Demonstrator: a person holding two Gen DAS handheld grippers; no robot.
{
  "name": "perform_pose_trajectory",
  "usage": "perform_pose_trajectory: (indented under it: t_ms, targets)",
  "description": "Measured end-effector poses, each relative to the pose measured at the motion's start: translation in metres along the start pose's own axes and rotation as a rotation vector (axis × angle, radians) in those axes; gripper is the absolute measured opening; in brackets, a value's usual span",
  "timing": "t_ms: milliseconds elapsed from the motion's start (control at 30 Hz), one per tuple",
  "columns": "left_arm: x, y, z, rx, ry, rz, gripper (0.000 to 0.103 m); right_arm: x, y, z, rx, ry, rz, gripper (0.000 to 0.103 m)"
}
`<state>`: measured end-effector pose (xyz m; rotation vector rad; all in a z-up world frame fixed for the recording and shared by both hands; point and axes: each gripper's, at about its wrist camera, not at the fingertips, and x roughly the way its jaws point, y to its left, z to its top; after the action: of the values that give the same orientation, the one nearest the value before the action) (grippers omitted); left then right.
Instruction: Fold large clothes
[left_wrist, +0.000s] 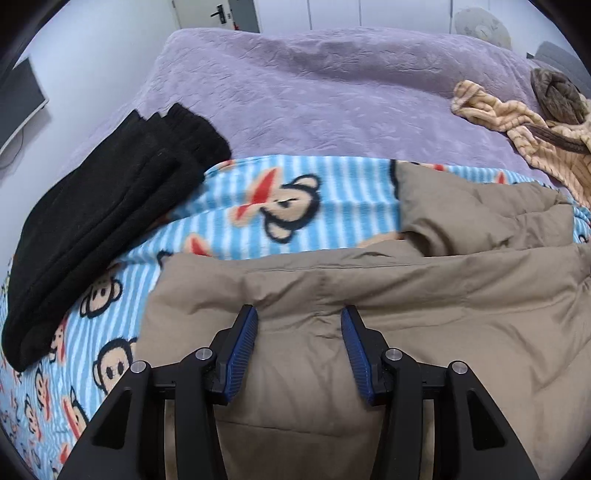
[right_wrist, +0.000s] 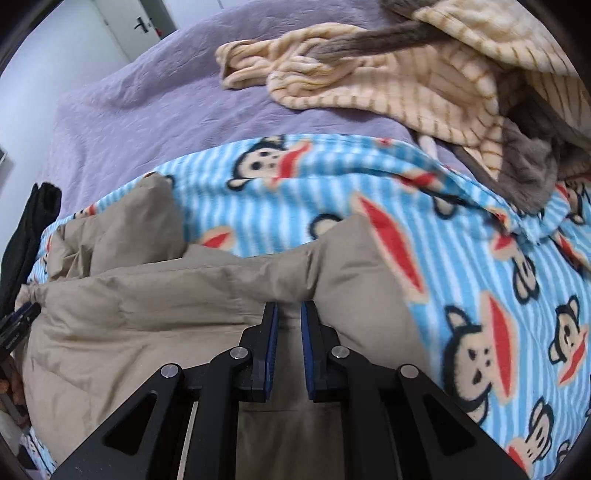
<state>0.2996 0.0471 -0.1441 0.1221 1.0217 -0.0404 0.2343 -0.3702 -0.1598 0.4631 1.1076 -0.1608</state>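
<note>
A puffy tan jacket lies folded on a blue striped monkey-print blanket on the bed. My left gripper stands open, its blue pads resting on the jacket's left part with a broad bulge of fabric between them. In the right wrist view the same tan jacket fills the lower left. My right gripper is shut on a ridge of the jacket near its right edge, where the cloth puckers. The left gripper's tip shows at the far left edge there.
A folded black garment lies at the left on the blanket. A beige striped fleece garment with brown trim is heaped at the right. The purple bedspread stretches behind. A door and a white wall stand beyond.
</note>
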Motion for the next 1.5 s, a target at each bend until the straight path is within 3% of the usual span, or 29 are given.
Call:
perform_pose_trajectory:
  t_ms: [67, 133, 233, 467, 633, 733, 867, 933, 1267, 1333, 1500]
  targets:
    - [0.010, 0.008, -0.001, -0.042, 0.016, -0.036, 0.051, 0.011, -0.018, 0.003, 0.100, 0.011, 0.055, 0.012]
    - [0.020, 0.001, 0.002, -0.029, 0.015, -0.019, 0.051, 0.024, -0.025, 0.006, 0.156, 0.021, 0.070, 0.012]
    - [0.030, -0.011, 0.005, -0.010, 0.006, 0.002, 0.051, 0.039, -0.017, 0.010, 0.121, 0.017, 0.038, 0.011]
    - [0.037, -0.009, 0.007, -0.032, 0.021, -0.037, 0.052, 0.040, -0.010, 0.015, 0.081, 0.021, 0.000, 0.012]
    - [0.010, -0.002, 0.003, -0.050, 0.050, -0.009, 0.052, 0.013, 0.008, 0.014, 0.057, 0.036, -0.002, 0.023]
    - [-0.016, 0.005, -0.009, -0.069, 0.066, -0.014, 0.052, -0.010, 0.008, 0.002, 0.062, 0.014, 0.036, 0.032]
    - [-0.047, 0.006, -0.034, -0.067, 0.071, -0.013, 0.052, -0.037, -0.001, -0.028, 0.105, 0.004, 0.079, 0.036]
    - [-0.056, 0.005, -0.047, -0.085, 0.092, -0.011, 0.073, -0.047, -0.007, -0.045, 0.133, 0.011, 0.103, 0.039]
    - [-0.085, -0.003, -0.116, -0.124, 0.179, -0.038, 0.075, -0.080, -0.016, -0.130, 0.226, 0.058, 0.164, 0.040]
    - [-0.091, -0.001, -0.125, -0.154, 0.192, -0.034, 0.101, -0.085, -0.017, -0.140, 0.244, 0.070, 0.183, 0.051]
    - [-0.102, 0.004, -0.142, -0.213, 0.181, -0.040, 0.102, -0.091, -0.019, -0.158, 0.284, 0.103, 0.227, 0.060]
